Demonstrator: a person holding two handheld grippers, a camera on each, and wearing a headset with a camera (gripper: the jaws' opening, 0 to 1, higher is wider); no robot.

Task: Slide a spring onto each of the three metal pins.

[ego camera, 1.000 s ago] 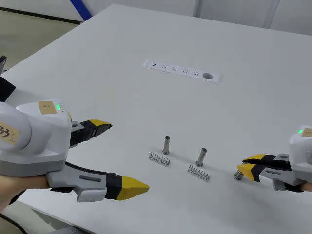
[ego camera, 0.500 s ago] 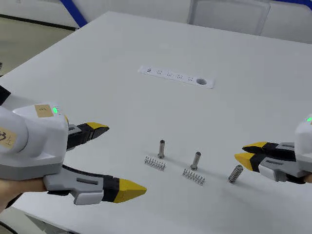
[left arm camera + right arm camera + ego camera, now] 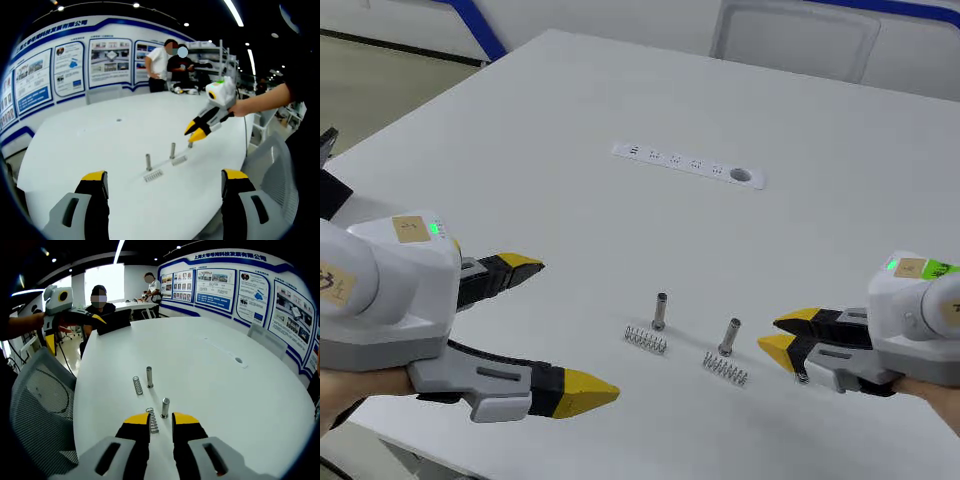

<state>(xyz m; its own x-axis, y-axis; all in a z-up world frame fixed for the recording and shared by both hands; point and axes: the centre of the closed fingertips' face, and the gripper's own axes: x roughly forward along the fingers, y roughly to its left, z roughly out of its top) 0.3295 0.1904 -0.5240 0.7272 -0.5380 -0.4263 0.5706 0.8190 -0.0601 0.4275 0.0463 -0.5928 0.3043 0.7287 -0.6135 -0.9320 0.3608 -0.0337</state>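
Springs, two loose on the surface point(image 3: 215, 375): nearer spring point(image 3: 152, 424) lies just ahead of my right tool point(image 3: 161, 417), jaws slightly apart, empty; second spring point(image 3: 137, 385) farther ahead. Meanwhile my left tool point(image 3: 578, 326) gapes wide. Likely light, squashy, prone to roll; I would pinch mid-coils gently, one end free.

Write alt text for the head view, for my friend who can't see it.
Two hand-held grippers with yellow-tipped jaws hover over a white table: the left gripper wide open, the right gripper narrowly open. Between them stand two upright silver metal pins, each beside a loose coiled wire spring lying flat. A long white power strip lies beyond.
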